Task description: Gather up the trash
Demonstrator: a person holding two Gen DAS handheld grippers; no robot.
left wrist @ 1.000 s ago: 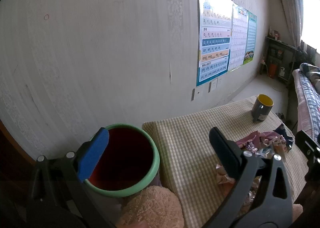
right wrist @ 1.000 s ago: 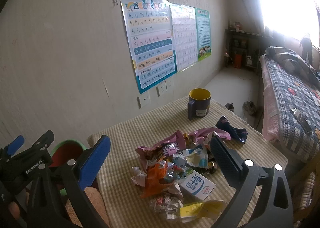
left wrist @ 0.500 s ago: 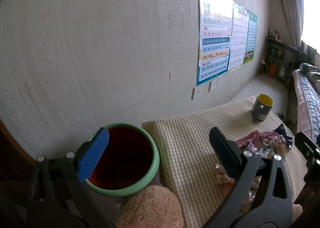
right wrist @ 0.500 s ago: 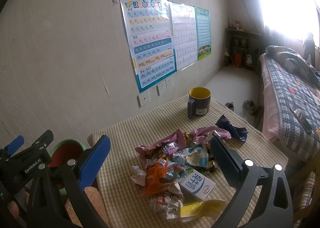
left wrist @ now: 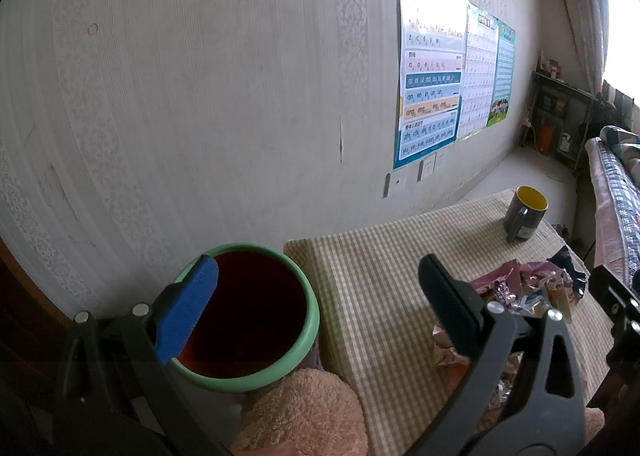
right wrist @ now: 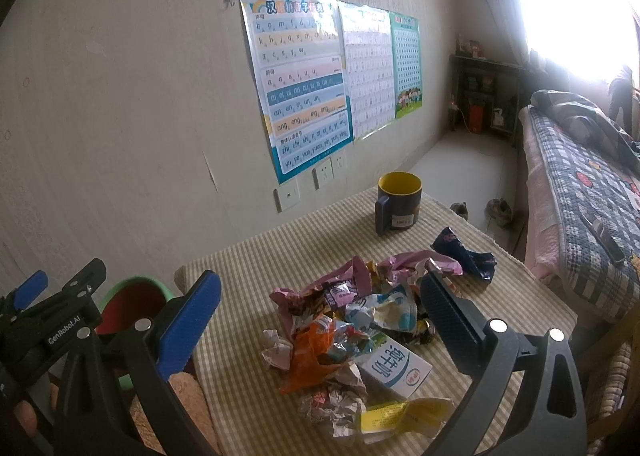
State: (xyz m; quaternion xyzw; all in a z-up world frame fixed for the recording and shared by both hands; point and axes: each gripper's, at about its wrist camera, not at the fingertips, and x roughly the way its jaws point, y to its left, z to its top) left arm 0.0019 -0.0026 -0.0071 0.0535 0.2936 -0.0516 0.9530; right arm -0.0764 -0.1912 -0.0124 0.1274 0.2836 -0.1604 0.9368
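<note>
A pile of crumpled wrappers (right wrist: 352, 320) lies on the checked tablecloth (right wrist: 280, 256), with a white milk carton (right wrist: 394, 370), a yellow slip (right wrist: 400, 414) and a dark blue wrapper (right wrist: 464, 252). A green-rimmed bin (left wrist: 244, 316) with a dark red inside stands off the table's left end; it also shows in the right wrist view (right wrist: 132, 304). My left gripper (left wrist: 318, 296) is open and empty, over the bin and the table's corner. My right gripper (right wrist: 320, 308) is open and empty above the pile. The pile also shows in the left wrist view (left wrist: 528, 288).
A dark mug (right wrist: 398, 202) with a yellow inside stands at the table's far end. A wall with posters (right wrist: 300, 84) runs along the left. A bed (right wrist: 580, 176) with a checked quilt is on the right. A fuzzy beige thing (left wrist: 304, 412) lies beside the bin.
Almost nothing differs. Both views have shifted slightly; both grippers stay open and empty, and the trash has not moved.
</note>
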